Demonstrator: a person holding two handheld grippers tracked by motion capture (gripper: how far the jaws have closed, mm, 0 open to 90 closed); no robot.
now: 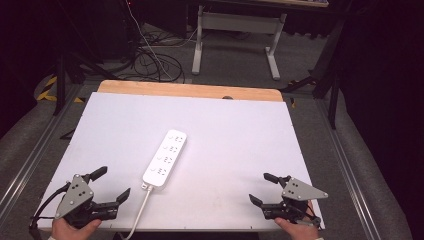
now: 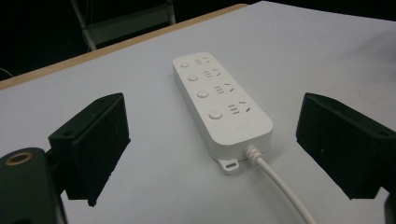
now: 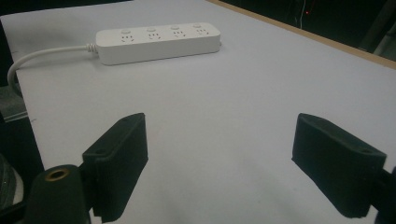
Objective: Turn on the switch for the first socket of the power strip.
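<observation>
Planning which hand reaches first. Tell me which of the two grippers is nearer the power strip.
The left gripper. It sits just beside the power strip's cord end, while the right gripper is farther off across bare table. Both are open.

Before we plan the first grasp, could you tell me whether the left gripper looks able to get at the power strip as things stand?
Probably yes. The left gripper is open with its fingers spread, and the power strip lies just ahead on bare white table, with nothing between them.
</observation>
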